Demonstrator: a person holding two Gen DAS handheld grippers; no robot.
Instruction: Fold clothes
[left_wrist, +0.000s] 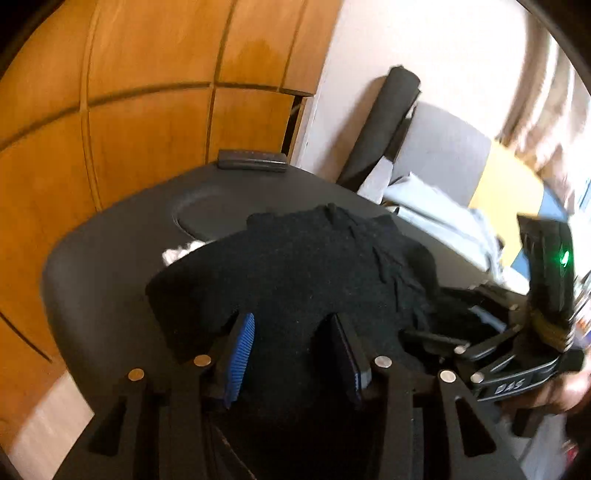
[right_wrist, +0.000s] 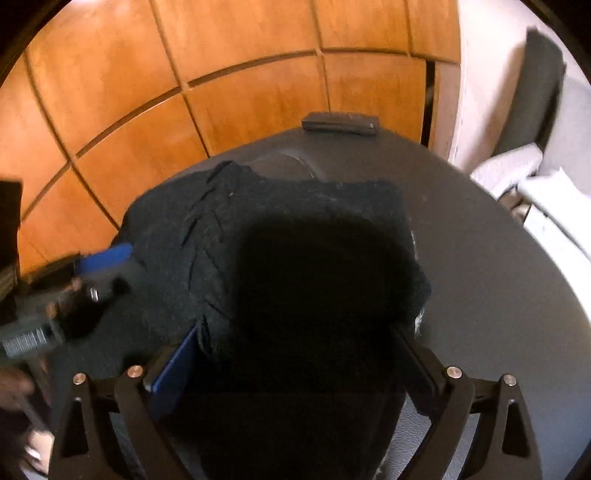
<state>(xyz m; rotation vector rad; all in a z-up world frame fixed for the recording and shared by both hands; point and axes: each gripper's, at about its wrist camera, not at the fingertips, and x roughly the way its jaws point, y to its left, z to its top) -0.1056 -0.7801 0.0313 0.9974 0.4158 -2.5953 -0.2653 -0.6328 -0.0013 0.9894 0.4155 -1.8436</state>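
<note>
A black knit garment (left_wrist: 295, 258) lies folded into a compact block on the dark round table (left_wrist: 110, 251). My left gripper (left_wrist: 293, 350) hovers over its near edge, blue pads apart, with cloth showing in the gap but not pinched. In the right wrist view the same garment (right_wrist: 295, 229) fills the middle. My right gripper (right_wrist: 295, 354) stands wide open above it, and its fingers straddle the near edge without pressing. One blue pad (right_wrist: 105, 256) of the left gripper shows at the garment's left side. A white scrap (left_wrist: 181, 253) peeks from under the cloth.
A flat black remote-like device (right_wrist: 340, 123) lies at the table's far edge, against the wooden panelled wall (left_wrist: 129, 110). To the right stands a grey chair (left_wrist: 443, 155) with pale blue clothes (left_wrist: 436, 218) on it. A dark roll (left_wrist: 384, 122) leans on the white wall.
</note>
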